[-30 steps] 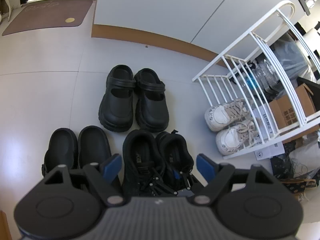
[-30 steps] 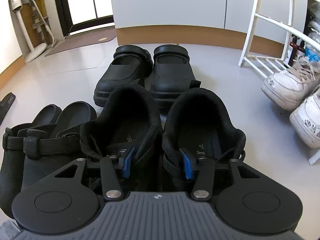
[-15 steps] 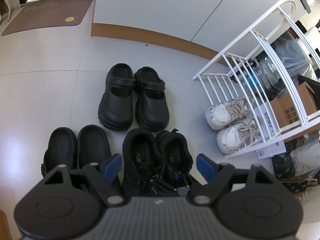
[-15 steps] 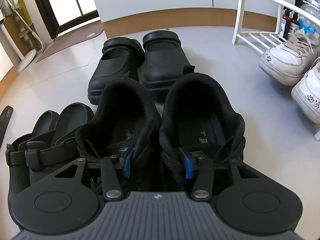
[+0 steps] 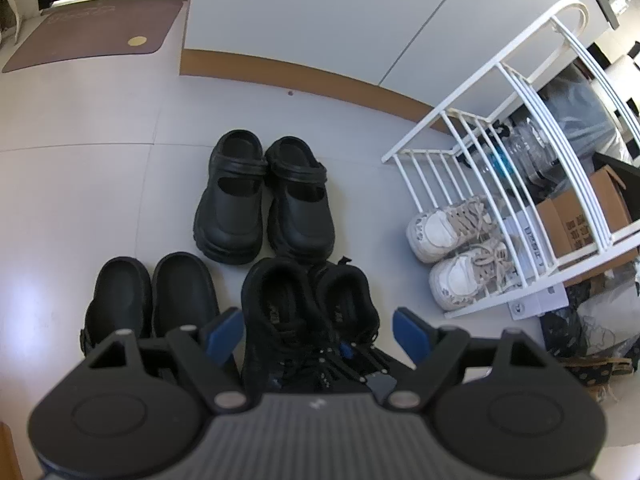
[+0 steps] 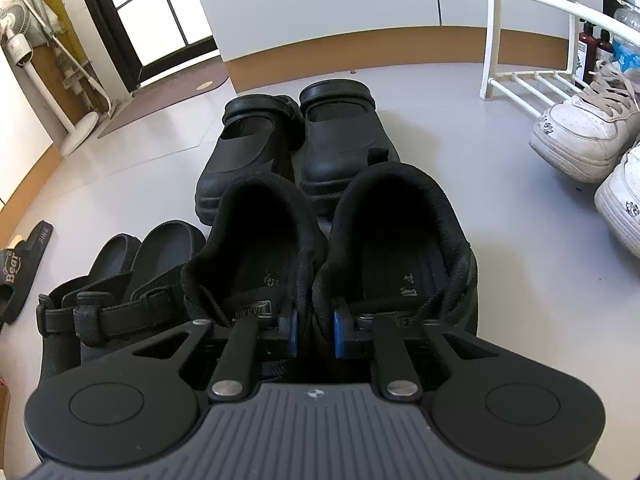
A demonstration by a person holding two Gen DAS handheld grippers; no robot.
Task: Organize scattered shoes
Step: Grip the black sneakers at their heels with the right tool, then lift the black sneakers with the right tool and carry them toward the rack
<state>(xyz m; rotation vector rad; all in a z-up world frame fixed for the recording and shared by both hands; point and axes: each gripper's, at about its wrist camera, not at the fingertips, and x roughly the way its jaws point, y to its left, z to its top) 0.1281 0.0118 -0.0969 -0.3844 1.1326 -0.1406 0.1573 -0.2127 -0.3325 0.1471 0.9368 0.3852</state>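
Black mesh lace-up sneakers [image 6: 332, 248] are sitting as a pair in the middle of the pale tiled floor [image 5: 80, 200], heels pointing away from the cameras. The right gripper [image 6: 314, 330] has its blue-padded fingers pinched on the two inner collars where the shoes meet, one finger down inside each shoe. A second ago those fingers sat noticeably wider; now they've squeezed in so the shoes are pressed side by side, and the camera has tipped up a little so more of the room shows.

The left gripper [image 5: 318, 332] hangs above the same pair with its jaws wide apart, touching nothing. It's pretty much where it was a second ago, maybe a touch higher.

Beyond the sneakers, the chunky black rubber strap clogs [image 5: 264, 200] are lined up side by side, toes nearly touching the sneaker heels. To the left, the low black slip-on sandals with buckle straps [image 5: 150, 296] sit together too. Off to the right, the white lace-up sneakers [image 5: 452, 252] poke out from the bottom tier of the white metal shoe rack [image 5: 500, 128]. One black slide with "Bear" printed on it [image 6: 20, 272] lies alone at the far left in the right wrist view.
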